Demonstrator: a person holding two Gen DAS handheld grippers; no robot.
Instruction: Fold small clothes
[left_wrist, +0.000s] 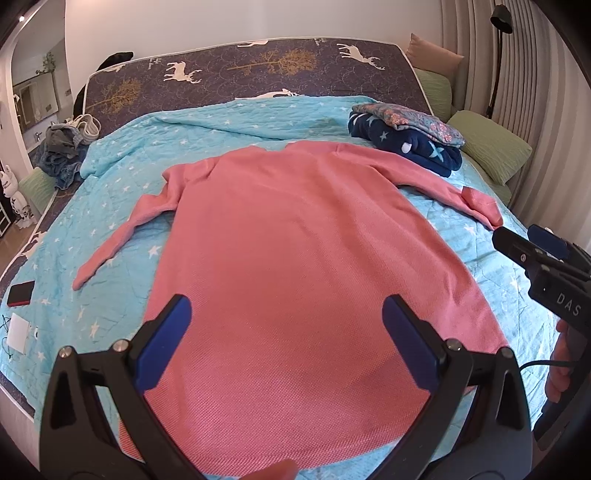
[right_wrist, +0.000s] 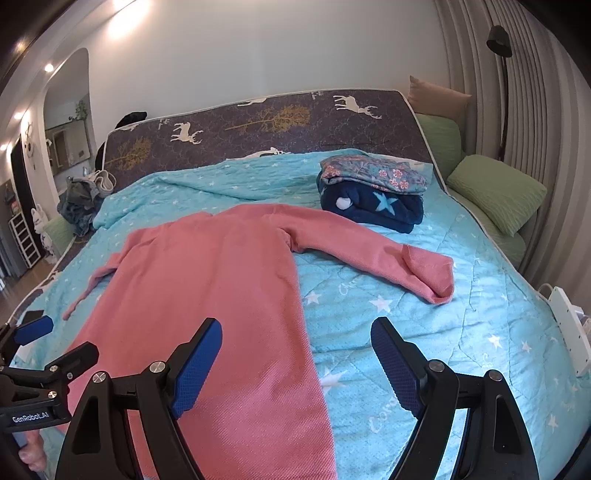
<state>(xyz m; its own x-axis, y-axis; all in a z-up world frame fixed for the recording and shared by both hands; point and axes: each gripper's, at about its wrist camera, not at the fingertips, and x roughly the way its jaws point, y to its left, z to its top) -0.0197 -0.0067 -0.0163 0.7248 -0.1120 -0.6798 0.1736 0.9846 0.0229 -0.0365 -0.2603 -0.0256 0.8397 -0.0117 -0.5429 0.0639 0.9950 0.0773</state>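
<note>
A pink long-sleeved knit top (left_wrist: 288, 258) lies flat on the turquoise star quilt (left_wrist: 122, 184), hem toward me, both sleeves spread outward. Its right sleeve (right_wrist: 369, 254) ends in a cuff folded back on itself. My left gripper (left_wrist: 286, 325) hovers open over the lower body of the top, holding nothing. My right gripper (right_wrist: 295, 350) is open too, above the top's right edge and the bare quilt (right_wrist: 424, 321) beside it. In the left wrist view the right gripper (left_wrist: 524, 240) shows at the right edge, past the sleeve's cuff.
A stack of folded clothes (right_wrist: 373, 192), navy star fleece under a floral piece, sits at the back right. Green pillows (right_wrist: 495, 192) line the right side. A heap of denim clothes (left_wrist: 62, 155) lies far left. A phone (left_wrist: 20, 293) and white card (left_wrist: 16, 332) rest near the left edge.
</note>
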